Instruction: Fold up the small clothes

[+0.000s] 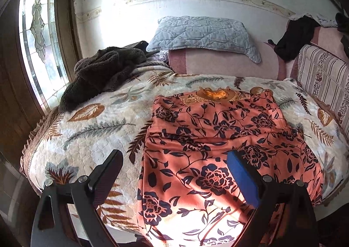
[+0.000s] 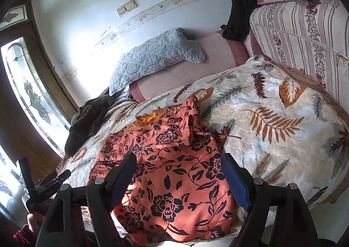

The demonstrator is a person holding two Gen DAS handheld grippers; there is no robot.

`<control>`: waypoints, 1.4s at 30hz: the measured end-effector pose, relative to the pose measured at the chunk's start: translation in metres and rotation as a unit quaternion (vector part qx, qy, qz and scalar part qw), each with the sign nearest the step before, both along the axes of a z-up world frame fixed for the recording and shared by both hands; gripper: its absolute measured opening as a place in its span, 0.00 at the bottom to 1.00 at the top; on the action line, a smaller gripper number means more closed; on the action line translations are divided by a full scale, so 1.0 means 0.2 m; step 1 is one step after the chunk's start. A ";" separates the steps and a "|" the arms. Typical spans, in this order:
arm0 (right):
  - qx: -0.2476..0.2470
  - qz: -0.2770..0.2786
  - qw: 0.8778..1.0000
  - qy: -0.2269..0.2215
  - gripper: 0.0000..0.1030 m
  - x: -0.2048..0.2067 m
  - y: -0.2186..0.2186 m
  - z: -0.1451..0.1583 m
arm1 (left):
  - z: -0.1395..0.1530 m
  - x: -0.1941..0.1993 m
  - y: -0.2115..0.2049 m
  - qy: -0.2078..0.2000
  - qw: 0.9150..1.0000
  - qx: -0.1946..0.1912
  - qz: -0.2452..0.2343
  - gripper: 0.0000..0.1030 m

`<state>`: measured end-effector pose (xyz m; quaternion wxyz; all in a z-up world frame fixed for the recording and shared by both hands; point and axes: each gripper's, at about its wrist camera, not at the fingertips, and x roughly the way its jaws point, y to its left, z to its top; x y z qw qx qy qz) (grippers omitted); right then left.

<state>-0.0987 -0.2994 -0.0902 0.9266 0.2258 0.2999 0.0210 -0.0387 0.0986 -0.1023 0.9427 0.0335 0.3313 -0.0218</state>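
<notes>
- The orange flowered top (image 1: 220,138) lies on the leaf-print blanket (image 1: 87,129) that covers the bed, neckline toward the blue pillow (image 1: 202,35), hem hanging over the near edge.
- Both sides look already turned in, so the top reads as a long narrow strip; the step in hand seems to be the crosswise fold, hem up toward the neckline.
- The left gripper (image 1: 174,179) hovers above the lower part of the top with its fingers spread wide and nothing between them.
- The right gripper (image 2: 178,181) hangs over the same end, fingers likewise spread and empty; the left gripper shows at the lower left of that view.
- To do it well, each gripper should take one hem corner, pinching all layers together so the turned-in sides do not slip open.
- Lift only enough to clear the cloth, carry both corners forward evenly, and lay the hem square with the shoulders.
- The right-hand flap (image 2: 192,125) near the shoulder stands up in a ridge; it may need pressing flat first.
- The dark fleece (image 1: 102,68) heaped at the far left lies well apart and should not interfere.
</notes>
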 end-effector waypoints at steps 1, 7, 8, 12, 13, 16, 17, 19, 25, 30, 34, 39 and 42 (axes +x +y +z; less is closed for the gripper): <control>0.009 -0.001 1.000 0.010 0.80 0.00 -0.03 -0.03 | -0.03 0.00 0.03 0.010 1.000 -0.003 0.003 0.93; 0.054 -0.044 0.995 0.068 0.80 0.02 -0.22 -0.26 | -0.24 0.00 0.31 0.078 0.996 -0.022 0.048 0.93; 0.055 -0.050 0.994 0.078 0.80 0.02 -0.23 -0.30 | -0.28 0.00 0.35 0.092 0.994 -0.028 0.058 0.93; 0.060 -0.070 0.989 0.112 0.80 0.02 -0.28 -0.44 | -0.44 0.03 0.50 0.145 0.983 -0.061 0.096 0.93; 0.060 -0.076 0.988 0.123 0.80 0.03 -0.29 -0.48 | -0.47 0.02 0.53 0.150 0.981 -0.075 0.102 0.93; 0.070 -0.077 0.982 0.157 0.80 0.04 -0.27 -0.57 | -0.53 0.02 0.54 0.160 0.978 -0.101 0.087 0.76; 0.072 -0.071 0.981 0.165 0.80 0.04 -0.25 -0.60 | -0.55 0.03 0.52 0.166 0.978 -0.100 0.075 0.59; 0.066 -0.064 0.979 0.184 0.80 0.04 -0.20 -0.64 | -0.58 0.04 0.50 0.180 0.976 -0.108 0.056 0.33; 0.023 -0.063 0.963 0.260 0.75 0.12 -0.04 -0.77 | -0.64 0.04 0.54 0.193 0.971 -0.134 0.050 0.26; -0.021 -0.054 0.954 0.294 0.47 0.16 0.08 -0.83 | -0.67 0.04 0.58 0.202 0.968 -0.140 0.058 0.77; -0.044 -0.020 0.954 0.297 0.09 0.15 0.12 -0.78 | -0.71 0.03 0.54 0.224 0.967 -0.119 0.030 0.52; -0.029 -0.015 0.956 0.290 0.09 0.13 0.08 -0.75 | -0.72 0.00 0.50 0.233 0.962 -0.140 -0.002 0.20; -0.001 -0.028 0.953 0.301 0.13 0.12 0.03 -0.79 | -0.72 0.00 0.50 0.235 0.961 -0.143 -0.004 0.27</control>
